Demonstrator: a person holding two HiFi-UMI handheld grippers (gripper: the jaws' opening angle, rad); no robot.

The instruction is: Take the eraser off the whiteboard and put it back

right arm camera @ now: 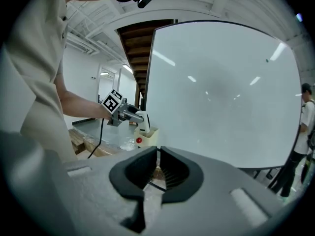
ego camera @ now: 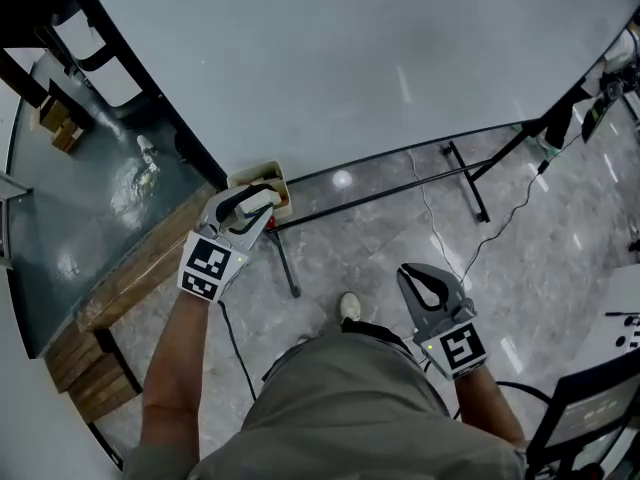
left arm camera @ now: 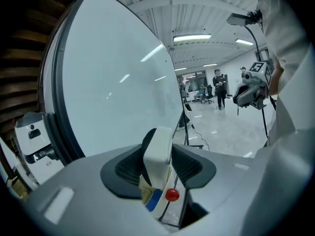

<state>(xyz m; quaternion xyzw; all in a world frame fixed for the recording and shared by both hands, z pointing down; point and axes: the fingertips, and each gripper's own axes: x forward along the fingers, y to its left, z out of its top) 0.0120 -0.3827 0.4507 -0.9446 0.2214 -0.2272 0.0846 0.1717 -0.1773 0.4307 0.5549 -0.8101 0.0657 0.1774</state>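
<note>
Two grippers are held out in front of the person, whose grey-clad lap fills the bottom of the head view. The right gripper (right arm camera: 157,163) hangs low over the glossy grey floor (ego camera: 400,238) with its black pads drawn together and nothing between them. Further forward, the left gripper (ego camera: 250,208) has its jaws clamped on the white eraser (left arm camera: 158,151), which stands on end between the ribbed pads with its top above them. The eraser is off the whiteboard (ego camera: 350,58) and sits just above a small cream box (ego camera: 262,174) at the board's lower left corner; whether it touches the box cannot be told. A red round knob (left arm camera: 172,195) and a patch of blue show on the box just beneath the eraser. To the left of the box runs a wooden bench (ego camera: 140,268) with a dark, wet-looking top. The board's black stand legs (ego camera: 460,173) spread across the floor beyond. Far off, in the left gripper view, people (left arm camera: 218,85) stand in a bright hall under strip lights.
</note>
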